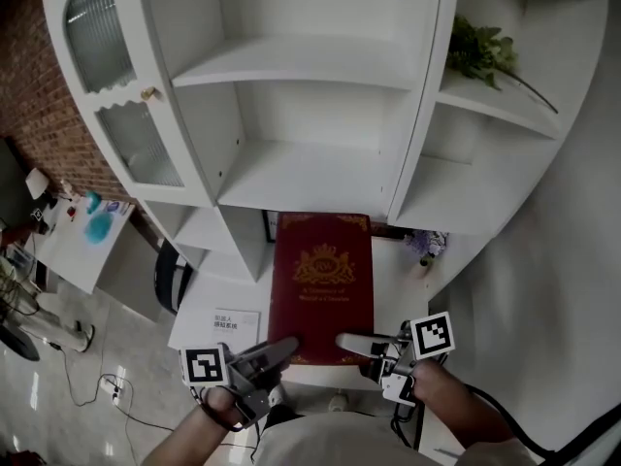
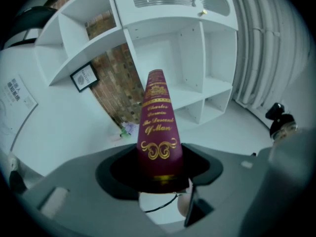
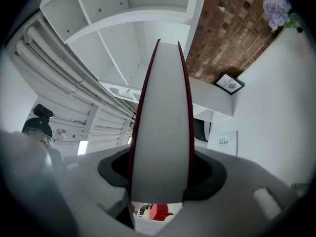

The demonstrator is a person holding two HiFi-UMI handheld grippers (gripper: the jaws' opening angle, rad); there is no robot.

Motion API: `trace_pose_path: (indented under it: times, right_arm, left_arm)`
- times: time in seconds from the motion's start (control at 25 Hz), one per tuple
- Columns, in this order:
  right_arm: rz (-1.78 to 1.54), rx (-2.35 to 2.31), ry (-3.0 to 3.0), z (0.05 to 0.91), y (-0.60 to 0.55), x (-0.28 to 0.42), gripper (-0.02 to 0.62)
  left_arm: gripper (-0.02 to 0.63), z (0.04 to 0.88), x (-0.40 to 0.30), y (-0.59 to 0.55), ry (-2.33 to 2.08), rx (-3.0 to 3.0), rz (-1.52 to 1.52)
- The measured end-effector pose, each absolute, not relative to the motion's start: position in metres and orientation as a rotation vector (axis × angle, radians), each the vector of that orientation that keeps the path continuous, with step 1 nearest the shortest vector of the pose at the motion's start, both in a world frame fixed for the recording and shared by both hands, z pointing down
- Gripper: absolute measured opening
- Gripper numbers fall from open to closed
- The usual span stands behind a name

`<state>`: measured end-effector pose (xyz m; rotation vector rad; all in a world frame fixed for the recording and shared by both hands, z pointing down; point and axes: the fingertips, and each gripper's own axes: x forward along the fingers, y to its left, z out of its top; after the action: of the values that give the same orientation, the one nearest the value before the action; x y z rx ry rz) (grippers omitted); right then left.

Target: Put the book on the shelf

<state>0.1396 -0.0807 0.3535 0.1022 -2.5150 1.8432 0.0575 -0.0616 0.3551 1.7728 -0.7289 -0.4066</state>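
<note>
Counted: one book (image 1: 321, 284), a dark red hardback with gold lettering, and no other in sight. Held flat and level by its near end, spine to the left, far end pointing into the white shelf unit (image 1: 291, 71), just in front of the wide middle compartments; cannot tell whether clear of the white ledge (image 1: 209, 299) beneath.

Two grippers, both closed on it. Left gripper (image 1: 278, 349) pinching the spine corner, pads pressed on the covers above and below. Right gripper (image 1: 351, 341) pinching the opposite corner across the page edge, with the pale page block filling the gap between the jaws. Neither spread wide nor empty.

Likely stiff and fairly weighty, judging by the thick boards and deep page block: little sag, but a strong downward pull at the far, unsupported end. Smooth cover, probably a little slippery under hard pads. Best gripped across both covers together and deep enough to stop the pages fanning, never by a single cover. Not fragile, though liable to scuffed corners and gilt against a shelf board.

Also counted: one glazed cabinet door (image 1: 107, 85) swung open at left, one small framed picture (image 2: 84, 76), one green plant (image 1: 482, 47) on an upper right shelf, one sprig of purple flowers (image 1: 424, 244), one printed card (image 1: 236, 322)
</note>
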Motion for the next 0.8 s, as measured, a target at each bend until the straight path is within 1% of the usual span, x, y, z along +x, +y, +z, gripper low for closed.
trace_pose_path:
  times: [0.24, 0.52, 0.72, 0.8]
  right_arm:
    - [1.881, 0.174, -2.559, 0.334, -0.125, 0.090, 0.258]
    - [1.970, 0.283, -2.631, 0.312, -0.190, 0.030, 0.255]
    - [2.001, 0.315, -2.614, 0.324, -0.245, -0.022, 0.252]
    - [2.031, 0.328, -2.586, 0.329, -0.256, -0.031, 0.252]
  left_arm:
    - [0.279, 0.334, 0.004, -0.108, -0.712, 1.770, -0.452]
    - [0.276, 0.305, -0.057, -0.176, -0.660, 1.778, -0.595]
    - [0.278, 0.316, -0.110, -0.233, -0.655, 1.774, -0.624]
    - [0.278, 0.321, -0.119, -0.244, -0.655, 1.747, -0.637]
